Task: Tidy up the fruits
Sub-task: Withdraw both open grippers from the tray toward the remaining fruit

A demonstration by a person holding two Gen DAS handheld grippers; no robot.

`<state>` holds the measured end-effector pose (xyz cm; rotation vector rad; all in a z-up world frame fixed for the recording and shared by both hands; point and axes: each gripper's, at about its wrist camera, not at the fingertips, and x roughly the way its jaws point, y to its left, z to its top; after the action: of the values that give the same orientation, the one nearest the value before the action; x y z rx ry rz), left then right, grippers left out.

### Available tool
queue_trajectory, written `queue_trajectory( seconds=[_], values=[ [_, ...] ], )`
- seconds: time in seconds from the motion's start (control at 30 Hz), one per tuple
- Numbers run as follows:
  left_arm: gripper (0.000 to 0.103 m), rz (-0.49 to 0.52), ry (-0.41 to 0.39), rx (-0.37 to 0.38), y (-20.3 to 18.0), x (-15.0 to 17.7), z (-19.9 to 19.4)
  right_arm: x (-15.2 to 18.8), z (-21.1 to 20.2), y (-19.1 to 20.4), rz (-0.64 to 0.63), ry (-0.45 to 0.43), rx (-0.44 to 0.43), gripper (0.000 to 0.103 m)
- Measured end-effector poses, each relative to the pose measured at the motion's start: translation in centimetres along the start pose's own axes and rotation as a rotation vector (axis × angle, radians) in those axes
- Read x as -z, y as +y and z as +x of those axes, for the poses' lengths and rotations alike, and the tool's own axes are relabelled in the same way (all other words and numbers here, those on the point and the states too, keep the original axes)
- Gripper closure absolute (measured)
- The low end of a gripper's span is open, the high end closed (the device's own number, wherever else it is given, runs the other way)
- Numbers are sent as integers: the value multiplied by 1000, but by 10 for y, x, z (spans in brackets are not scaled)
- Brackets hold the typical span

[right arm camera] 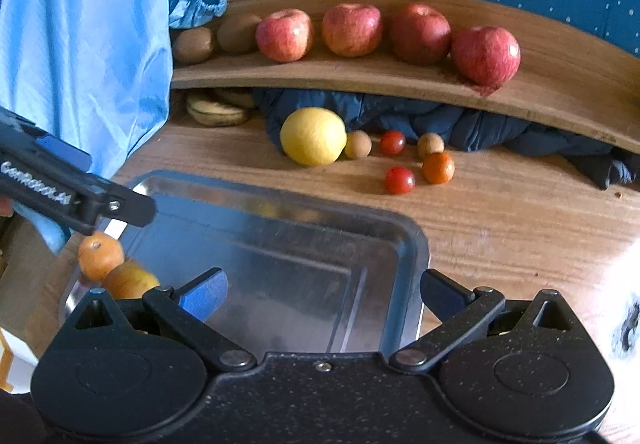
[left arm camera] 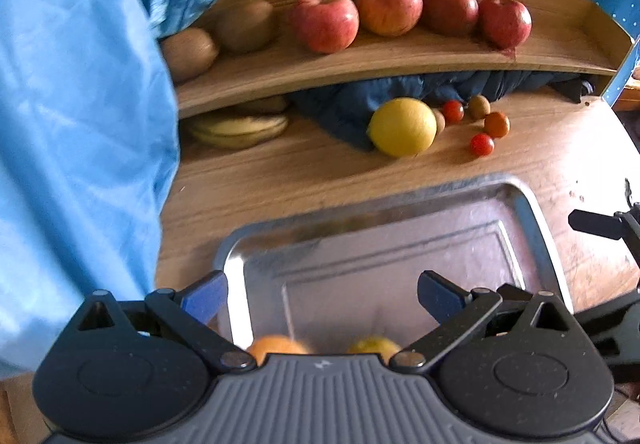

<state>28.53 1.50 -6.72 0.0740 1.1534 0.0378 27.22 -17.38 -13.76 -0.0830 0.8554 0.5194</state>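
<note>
A steel tray (left arm camera: pixel 532 220) lies on the wooden table in front of both grippers. An orange (right arm camera: pixel 100 256) and a yellow-orange citrus (right arm camera: pixel 130 280) rest in its near left corner. In the left wrist view they show blurred as the orange (left arm camera: pixel 276 346) and the citrus (left arm camera: pixel 374 344), low by the gripper body. My left gripper (left arm camera: pixel 322 296) hangs open over the tray, holding nothing. My right gripper (right arm camera: pixel 323 292) is open and empty over the tray's near right part. A lemon (right arm camera: pixel 313 136) lies beyond the tray.
Several red apples (right arm camera: pixel 352 29) and two kiwis (right arm camera: pixel 193 44) line a curved wooden shelf (right arm camera: pixel 360 76). Bananas (right arm camera: pixel 216 110) and a dark blue cloth (right arm camera: pixel 440 120) lie under it. Cherry tomatoes (right arm camera: pixel 399 180) and small brown fruits (right arm camera: pixel 357 144) sit near the lemon. Light blue fabric (right arm camera: pixel 80 44) fills the left.
</note>
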Motion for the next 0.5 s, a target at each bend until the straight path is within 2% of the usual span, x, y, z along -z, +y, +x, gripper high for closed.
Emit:
queue_trajectory(
  seconds=[0.27,0.5],
  values=[
    [1,-74,6,37,-3,-29,28,-2,8,-5,36,-7,47,1],
    [1,-45,-3,67,-14,-46,41,-4,13,-3,39,-14,74,1]
  ],
)
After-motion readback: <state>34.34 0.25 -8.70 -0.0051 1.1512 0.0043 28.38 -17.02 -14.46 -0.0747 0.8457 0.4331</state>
